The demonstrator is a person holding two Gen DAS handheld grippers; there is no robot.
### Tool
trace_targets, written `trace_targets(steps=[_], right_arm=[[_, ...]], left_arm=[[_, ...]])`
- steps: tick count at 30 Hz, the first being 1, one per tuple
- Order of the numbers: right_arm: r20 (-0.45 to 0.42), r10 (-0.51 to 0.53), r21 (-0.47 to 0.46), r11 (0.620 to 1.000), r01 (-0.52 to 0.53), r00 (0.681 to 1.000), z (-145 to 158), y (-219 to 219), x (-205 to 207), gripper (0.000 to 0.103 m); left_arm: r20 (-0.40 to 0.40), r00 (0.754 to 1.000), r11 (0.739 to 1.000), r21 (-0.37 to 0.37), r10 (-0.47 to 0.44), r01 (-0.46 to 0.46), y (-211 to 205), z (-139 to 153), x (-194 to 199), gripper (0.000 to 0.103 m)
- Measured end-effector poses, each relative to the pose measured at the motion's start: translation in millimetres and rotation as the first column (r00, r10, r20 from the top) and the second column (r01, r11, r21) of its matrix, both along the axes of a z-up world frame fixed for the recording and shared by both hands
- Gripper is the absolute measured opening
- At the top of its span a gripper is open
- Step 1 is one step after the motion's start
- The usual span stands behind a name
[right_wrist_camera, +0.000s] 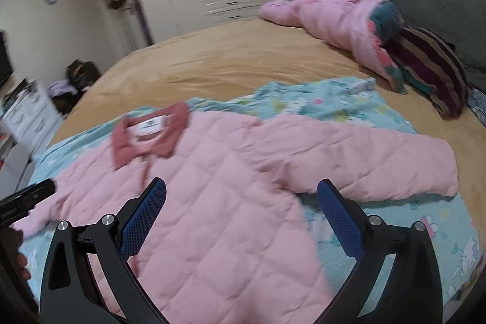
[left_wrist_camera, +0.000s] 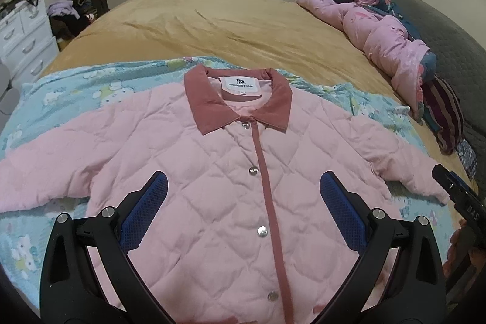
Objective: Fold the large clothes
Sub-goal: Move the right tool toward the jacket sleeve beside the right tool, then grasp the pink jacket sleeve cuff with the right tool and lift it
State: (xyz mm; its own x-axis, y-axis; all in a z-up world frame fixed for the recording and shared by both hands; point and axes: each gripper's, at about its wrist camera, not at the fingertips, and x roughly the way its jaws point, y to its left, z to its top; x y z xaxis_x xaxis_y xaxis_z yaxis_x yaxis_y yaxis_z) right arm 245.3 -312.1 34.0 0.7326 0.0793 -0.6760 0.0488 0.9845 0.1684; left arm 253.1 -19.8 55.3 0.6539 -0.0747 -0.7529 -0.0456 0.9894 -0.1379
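Pink quilted button-front jacket point(left_wrist_camera: 231, 172) lies flat, front up, sleeves spread, on the turquoise cartoon-print sheet point(left_wrist_camera: 76, 87); left gripper point(left_wrist_camera: 243, 202) and right gripper point(right_wrist_camera: 241, 202) hover wide open, empty; recommend pinching the right sleeve point(right_wrist_camera: 379, 166) cuff and folding squarely inward.

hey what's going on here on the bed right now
A person holds a pair of tongs in each hand over a pink quilted jacket spread flat, buttoned, on a blue cartoon-print sheet. The left tongs and right tongs are both open, gripping nothing. Both sleeves lie spread out; no fold shows yet.
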Motion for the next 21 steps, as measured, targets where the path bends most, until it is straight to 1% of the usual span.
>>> trace_targets(steps=[5,6,10,15,18,21], right_arm=[[-0.031,-0.104,0.010,0.995,0.104,0.994,-19.7,-40.2,20.0,0.099],[-0.048,-0.140,0.009,0.990,0.141,0.989,-25.8,-51.5,24.2,0.099],[-0.080,-0.227,0.025,0.973,0.229,0.971,-45.3,-88.9,34.1,0.099],[-0.148,-0.375,0.058,0.920,0.387,0.915,-78.1,-143.8,41.1,0.099],[-0.192,-0.433,0.090,0.886,0.455,0.881,-98.7,-173.7,39.1,0.099],[-0.214,-0.481,0.097,0.856,0.509,0.850,-113.7,-195.0,35.7,0.099]], left_arm=[[-0.035,0.999,1.000,0.011,0.005,-0.005,-4.9,-16.7,23.9,0.094],[-0.041,0.999,1.000,0.007,0.006,-0.006,-4.6,-19.8,27.1,0.094],[-0.065,0.998,1.000,-0.013,0.000,-0.001,-6.3,-36.9,40.3,0.094],[-0.092,0.996,1.000,0.003,-0.004,0.004,-12.9,-61.6,53.4,0.094],[-0.106,0.994,1.000,0.009,-0.005,0.006,-13.5,-76.1,59.1,0.094],[-0.126,0.992,1.000,0.011,0.003,-0.001,-13.6,-89.0,64.8,0.094]])
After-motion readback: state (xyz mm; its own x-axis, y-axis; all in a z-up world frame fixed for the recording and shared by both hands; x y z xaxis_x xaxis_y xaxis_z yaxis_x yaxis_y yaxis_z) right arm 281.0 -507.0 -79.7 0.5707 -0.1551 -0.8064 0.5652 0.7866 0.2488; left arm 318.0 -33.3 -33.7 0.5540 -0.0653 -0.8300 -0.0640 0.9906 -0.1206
